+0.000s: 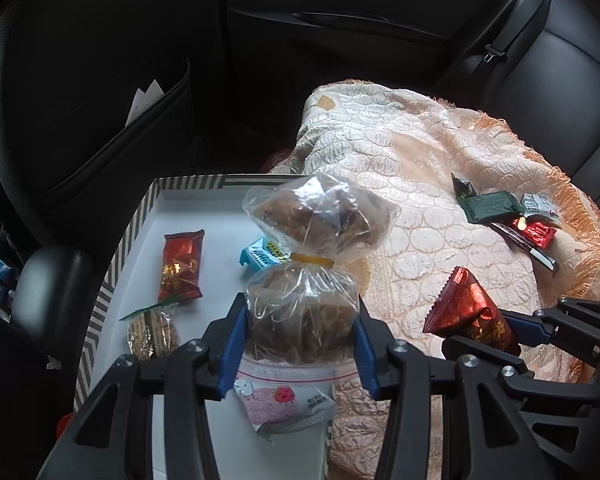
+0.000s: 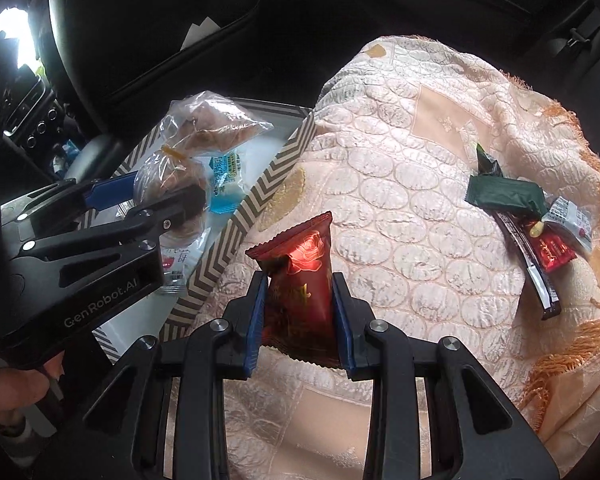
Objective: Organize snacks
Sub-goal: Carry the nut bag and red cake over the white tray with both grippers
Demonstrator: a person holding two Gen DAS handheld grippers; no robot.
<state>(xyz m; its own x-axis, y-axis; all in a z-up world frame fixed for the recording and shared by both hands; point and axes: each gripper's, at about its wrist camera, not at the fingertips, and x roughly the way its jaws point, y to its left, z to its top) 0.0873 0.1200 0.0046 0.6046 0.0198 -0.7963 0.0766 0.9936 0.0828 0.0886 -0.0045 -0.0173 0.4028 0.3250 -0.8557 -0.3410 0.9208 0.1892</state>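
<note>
My left gripper (image 1: 300, 336) is shut on a clear bag of brown snacks (image 1: 304, 280), tied with a yellow band, and holds it above a striped-rimmed white box (image 1: 112, 280). In the box lie a red packet (image 1: 180, 268), a blue packet (image 1: 260, 256), a clear-wrapped bar (image 1: 152, 332) and a pink packet (image 1: 284, 404). My right gripper (image 2: 300, 312) is shut on a red foil packet (image 2: 300, 272) above the peach quilted cloth (image 2: 400, 200), right of the box (image 2: 260, 200). The left gripper with its bag (image 2: 172, 184) shows in the right wrist view.
A green packet (image 2: 504, 196), a red packet (image 2: 552, 252), a dark bar (image 2: 532, 276) and a white packet (image 2: 572, 216) lie on the cloth at the right. A black front seatback (image 1: 80, 100) and an armrest (image 1: 52, 284) stand left of the box.
</note>
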